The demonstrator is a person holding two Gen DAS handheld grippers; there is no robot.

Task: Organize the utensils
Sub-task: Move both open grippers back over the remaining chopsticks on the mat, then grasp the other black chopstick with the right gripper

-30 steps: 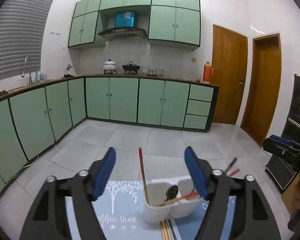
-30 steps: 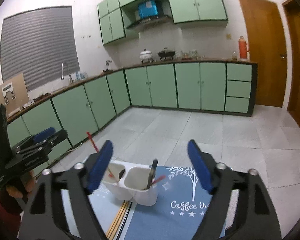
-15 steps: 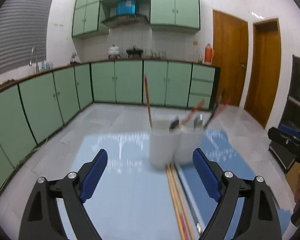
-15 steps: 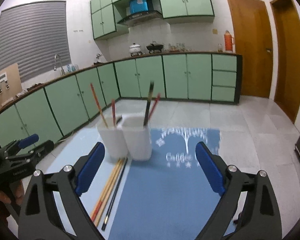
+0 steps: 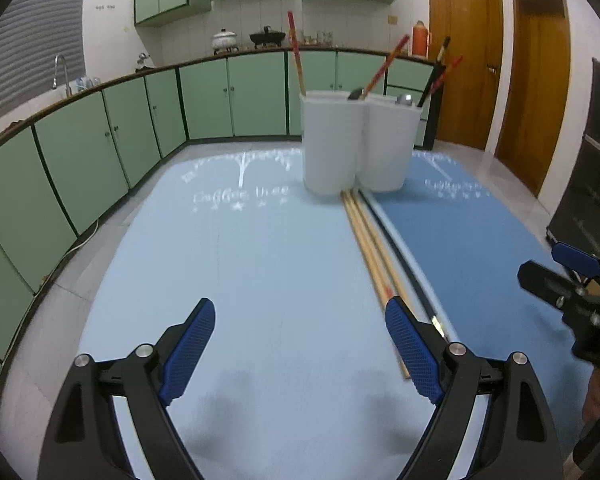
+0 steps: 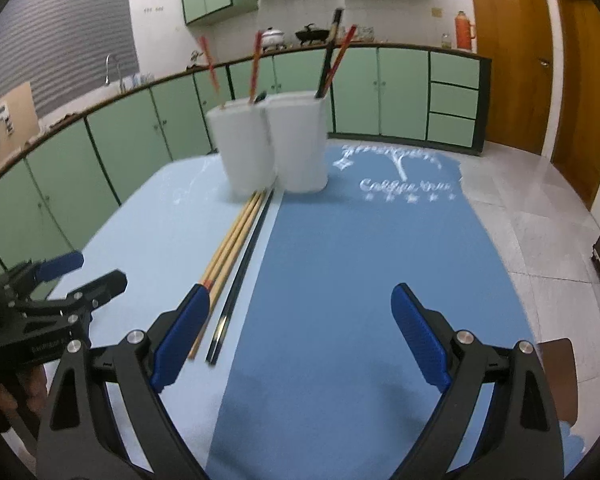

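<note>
1. My left tongs (image 5: 300,330) are spread wide and hold nothing; their blue pads (image 5: 188,340) have a fine cross-hatched grip and sit on black frames with silver bolts.
2. My right tongs (image 6: 300,320) are spread just as wide, also gripping nothing, low over the darker mat.
3. Under both, the desk carries two smooth placemats side by side: a pale blue mat (image 5: 240,280) on the left and a deeper blue mat (image 6: 360,280) on the right, each printed with a white tree and lettering.
4. At the far end stands the white utensil holder (image 5: 356,144), two rounded matte tubs joined together, upright, straddling the seam between the mats.
5. Sticking out of it I see slim red-tipped chopsticks (image 5: 296,56) leaning at angles, a black stick on the right, and what look like dark spoon ends at the rim.
6. Lying flat along the seam is a pair of wooden chopsticks (image 5: 370,252), long, straight and light tan with a red band, pointing at the holder's base.
7. Just beside them, on the right, lies a pair of glossy black chopsticks (image 6: 242,264), thinner and parallel.
8. In the left wrist view the near end of the wooden pair runs behind my right-hand pad.
9. Green cabinets (image 5: 112,148) ring the tiled room behind.
</note>
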